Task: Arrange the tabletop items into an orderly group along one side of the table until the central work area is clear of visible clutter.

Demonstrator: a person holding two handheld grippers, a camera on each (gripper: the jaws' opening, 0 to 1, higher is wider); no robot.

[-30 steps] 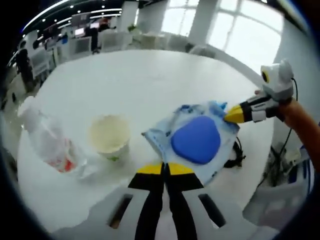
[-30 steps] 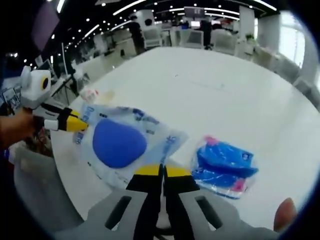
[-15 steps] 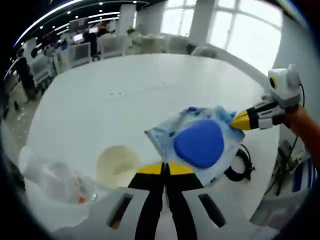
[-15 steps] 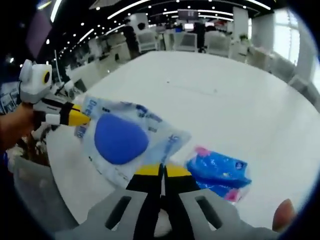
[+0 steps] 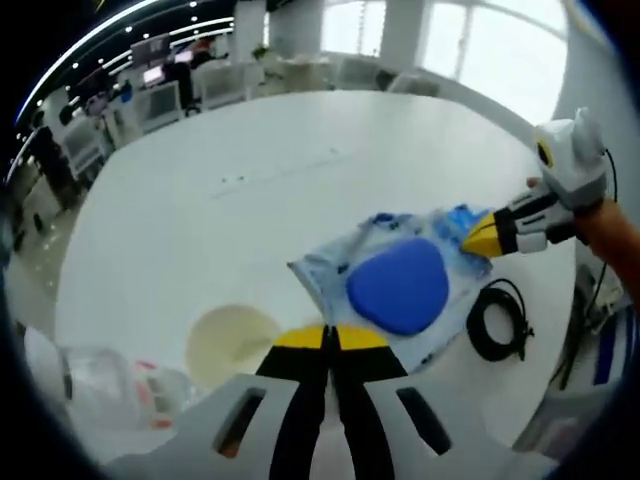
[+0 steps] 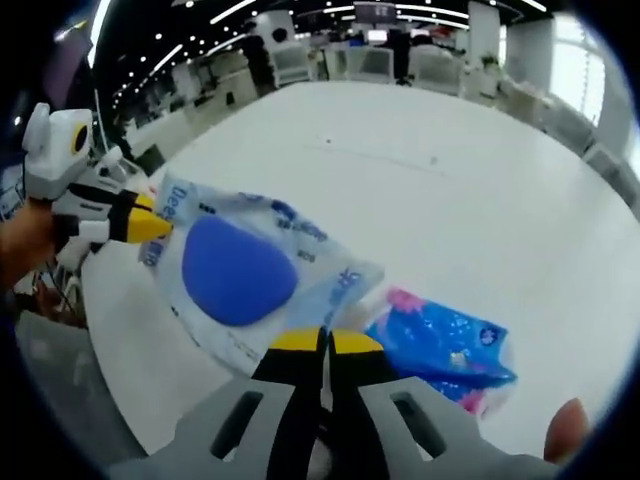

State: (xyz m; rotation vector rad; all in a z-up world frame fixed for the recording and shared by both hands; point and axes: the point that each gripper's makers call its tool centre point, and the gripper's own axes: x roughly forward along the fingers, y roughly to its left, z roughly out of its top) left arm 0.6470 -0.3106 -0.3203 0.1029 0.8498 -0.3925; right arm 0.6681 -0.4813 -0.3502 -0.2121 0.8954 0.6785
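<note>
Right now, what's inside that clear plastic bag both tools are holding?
Inside the clear plastic bag sits a rounded blue item, filling its middle. The bag's printing hides whatever else might be packed with it.

Office desks, chairs (image 5: 160,100) behind; bright windows (image 5: 500,50); ceiling light strips (image 6: 230,10).

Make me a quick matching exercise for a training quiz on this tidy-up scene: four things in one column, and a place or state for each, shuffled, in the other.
Things:
1. clear packet with the blue pad
2. black cable
3. pale cup
4. blue tissue pack

States:
A. coiled near the table edge
B. lying flat beside the right gripper
C. held at two edges by both grippers
D. open top, left of the left gripper

Pairs: 1-C, 2-A, 3-D, 4-B
</note>
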